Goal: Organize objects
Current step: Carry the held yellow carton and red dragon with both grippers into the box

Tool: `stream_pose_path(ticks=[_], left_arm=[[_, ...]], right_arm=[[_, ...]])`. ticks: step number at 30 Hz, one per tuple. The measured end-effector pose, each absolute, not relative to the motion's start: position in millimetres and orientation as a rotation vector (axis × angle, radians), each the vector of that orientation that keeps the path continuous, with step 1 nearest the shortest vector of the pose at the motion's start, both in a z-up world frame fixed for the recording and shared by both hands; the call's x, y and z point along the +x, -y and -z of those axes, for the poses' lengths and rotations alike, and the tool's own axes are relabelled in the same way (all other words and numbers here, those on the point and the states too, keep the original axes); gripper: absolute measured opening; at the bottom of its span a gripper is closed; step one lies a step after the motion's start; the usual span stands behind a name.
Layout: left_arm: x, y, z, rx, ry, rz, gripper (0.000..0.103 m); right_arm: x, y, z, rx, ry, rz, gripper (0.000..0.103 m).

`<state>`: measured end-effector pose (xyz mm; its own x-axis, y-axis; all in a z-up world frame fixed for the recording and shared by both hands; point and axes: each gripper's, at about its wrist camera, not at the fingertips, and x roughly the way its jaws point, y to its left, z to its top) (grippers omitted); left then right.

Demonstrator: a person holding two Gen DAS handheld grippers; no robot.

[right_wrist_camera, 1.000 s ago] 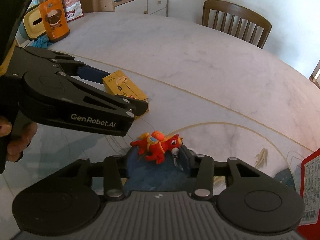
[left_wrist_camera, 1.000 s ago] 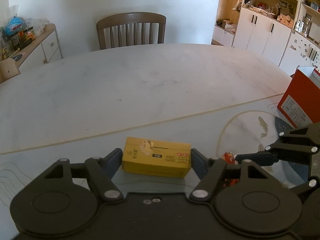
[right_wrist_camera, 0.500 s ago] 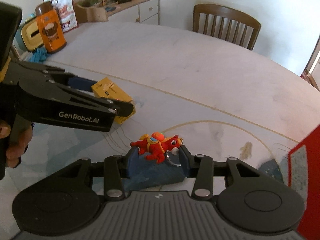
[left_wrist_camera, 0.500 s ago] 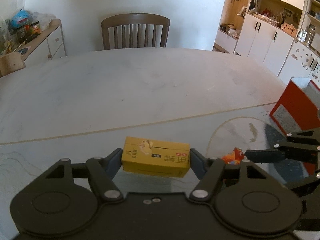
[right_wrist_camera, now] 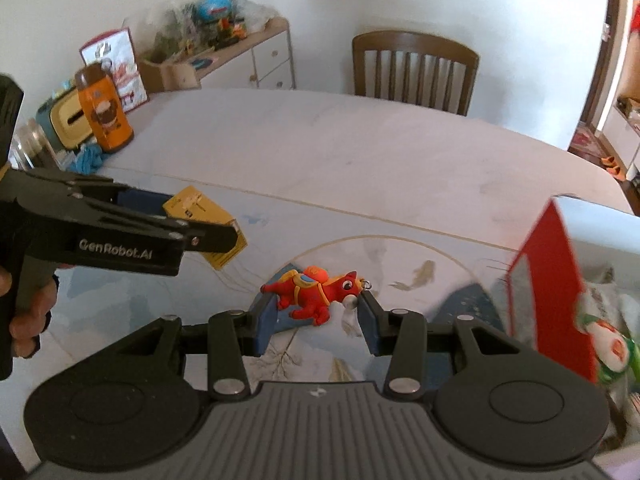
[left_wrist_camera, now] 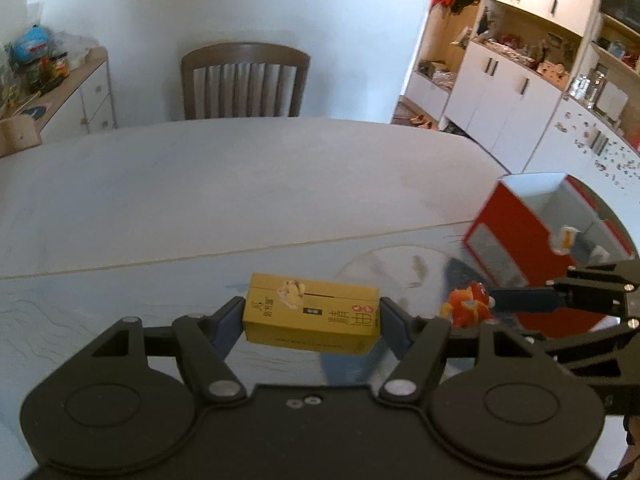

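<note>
Table (left_wrist_camera: pixel 200 200) behind; red box (right_wrist_camera: pixel 552 280) blurred, contents (right_wrist_camera: pixel 612 344) indistinct.

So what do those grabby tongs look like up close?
Both are matte black plastic. The left tongs and right tongs each have two big round discs at the back, angular linkage bars with silver rivets, and dark blue pads on the fingers. The left one's side carries white "GenRobot.AI" lettering. No cables or sleeves show.
</note>
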<state>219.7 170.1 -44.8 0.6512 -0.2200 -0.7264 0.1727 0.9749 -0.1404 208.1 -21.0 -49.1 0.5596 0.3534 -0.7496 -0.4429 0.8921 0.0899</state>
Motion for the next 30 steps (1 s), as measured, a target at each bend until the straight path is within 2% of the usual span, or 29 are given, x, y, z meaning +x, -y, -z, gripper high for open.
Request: stream_pose_path(ticks=[16, 30], left_arm=[[194.5, -87.6, -2.5, -0.031, -0.797, 0.369, 0.069], [194.3, 6.9, -9.9, 0.002, -0.783, 0.451, 0.069]], right_arm=[[164.9, 104.4, -1.5, -0.017, -0.793, -0.424, 0.043], [155.8, 208.8, -8.4, 0.021, -0.756, -0.329, 0.043]])
